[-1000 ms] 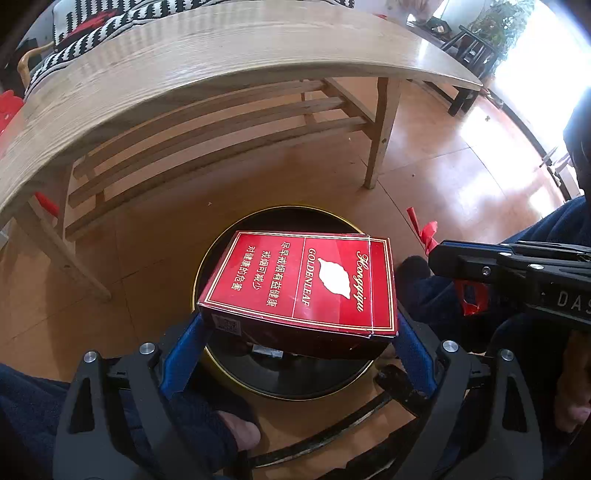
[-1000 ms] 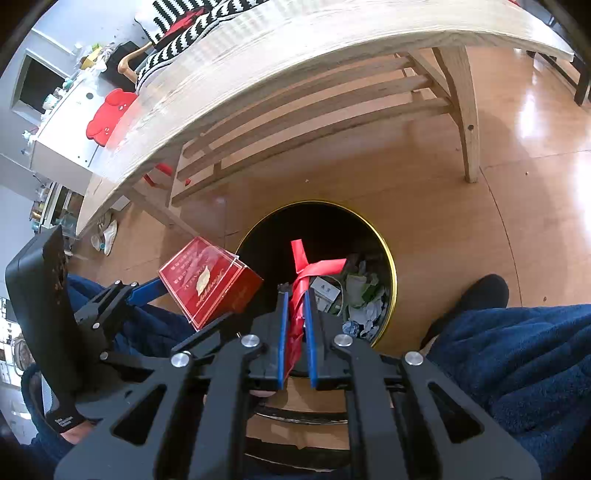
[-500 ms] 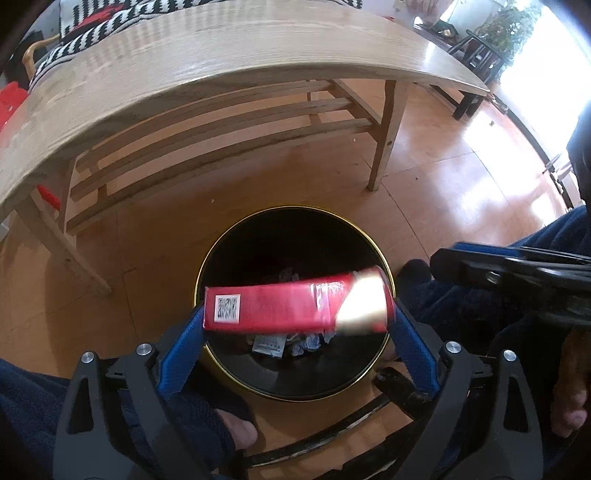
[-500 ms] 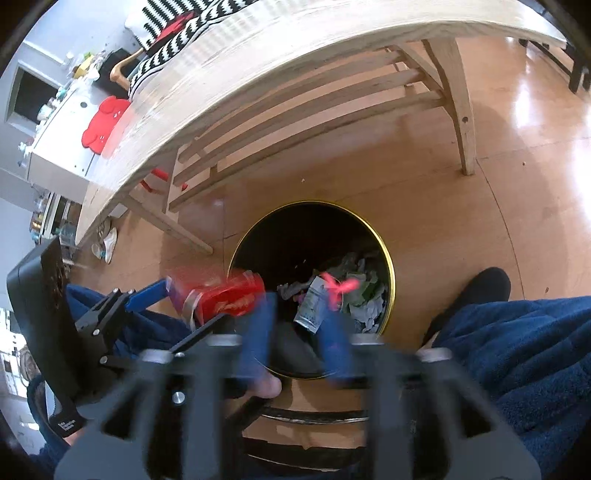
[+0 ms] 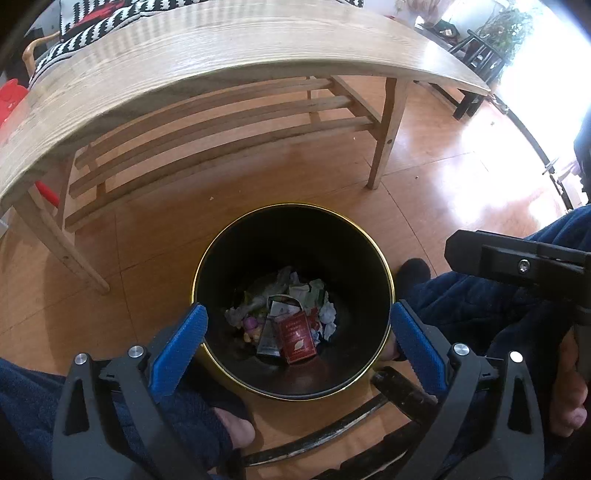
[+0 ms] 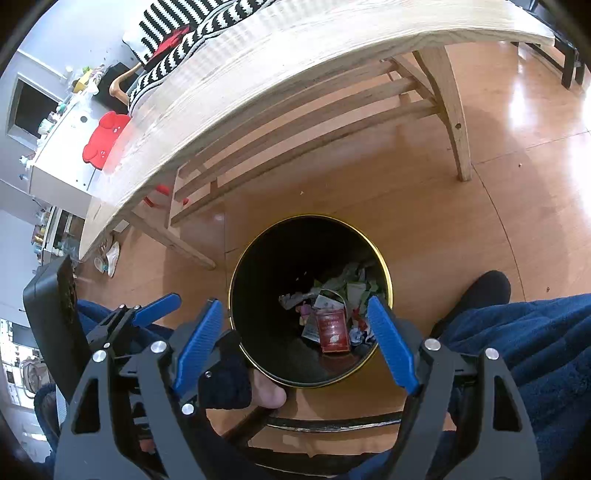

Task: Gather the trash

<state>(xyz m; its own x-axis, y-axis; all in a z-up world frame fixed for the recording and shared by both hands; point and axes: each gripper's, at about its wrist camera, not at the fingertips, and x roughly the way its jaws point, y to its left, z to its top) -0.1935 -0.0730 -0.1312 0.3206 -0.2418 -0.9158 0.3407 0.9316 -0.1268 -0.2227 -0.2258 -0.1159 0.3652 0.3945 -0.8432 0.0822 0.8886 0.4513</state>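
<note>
red box [image 5: 296, 336] lying flat on crumpled trash in my black bin [image 5: 236, 236], dropped from left claw [image 5: 295, 334] since a second ago, left opening empty, right claw [image 6: 295, 334] released too

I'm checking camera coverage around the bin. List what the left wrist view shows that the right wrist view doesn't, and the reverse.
Only the left wrist view: a potted plant by the bright window. Only the right wrist view: a white cabinet, a red bear-shaped item and the left tool from the side. Both: the black bin, the red box lying on crumpled trash inside it, and the wooden table.
</note>
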